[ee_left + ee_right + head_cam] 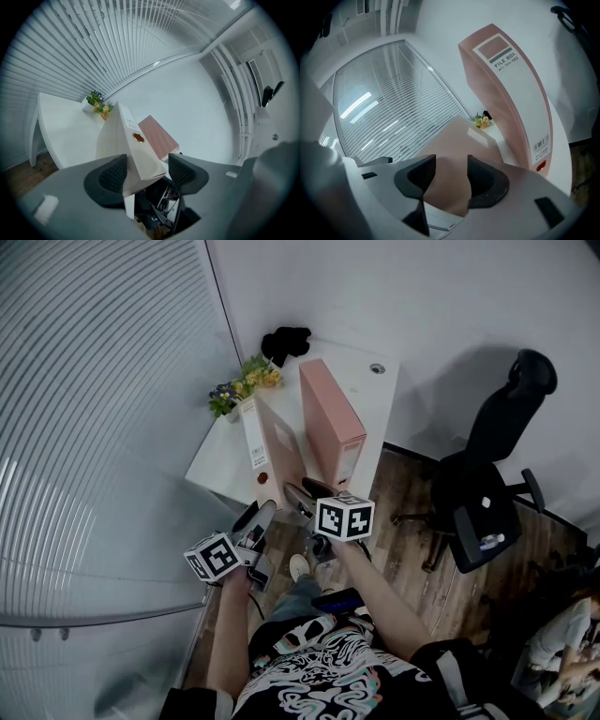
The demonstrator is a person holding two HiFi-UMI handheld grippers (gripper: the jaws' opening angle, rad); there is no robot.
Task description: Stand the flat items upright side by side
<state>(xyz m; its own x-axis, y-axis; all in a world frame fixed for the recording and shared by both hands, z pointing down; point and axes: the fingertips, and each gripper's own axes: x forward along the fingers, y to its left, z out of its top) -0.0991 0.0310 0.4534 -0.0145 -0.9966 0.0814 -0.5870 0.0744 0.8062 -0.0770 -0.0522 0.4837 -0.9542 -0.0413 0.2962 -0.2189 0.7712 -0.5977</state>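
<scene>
1. Nearest the head camera I note the wearer's patterned shirt [323, 676], with both forearms reaching up-frame.
2. Far left: blinds [103, 427] run along the wall.
3. Flowers [242, 385] sit at the table's [367, 399] back left edge. A black item [286, 341] lies in the back corner, just to their right.
4. Left gripper [258, 515]: it points at the table's near edge. Its jaws are closed on the lower end of the tilted box [267, 442], one pad on each side of the white spine.
5. Tilted box: its lower end is at the near edge of the table. It leans well off vertical and is not yet upright. It is just left of the upright box [330, 418], with a gap between them.
6. Right gripper [307, 495]: its jaws are closed on the lower corner of the tilted box. The pink face fills the space between the pads.
7. Upright box: it stands squarely on the table with its spine towards me. The spine is marked "FILE BOX".
8. Far right: a black chair [497, 474] stands on the wood floor, well apart from the table.
</scene>
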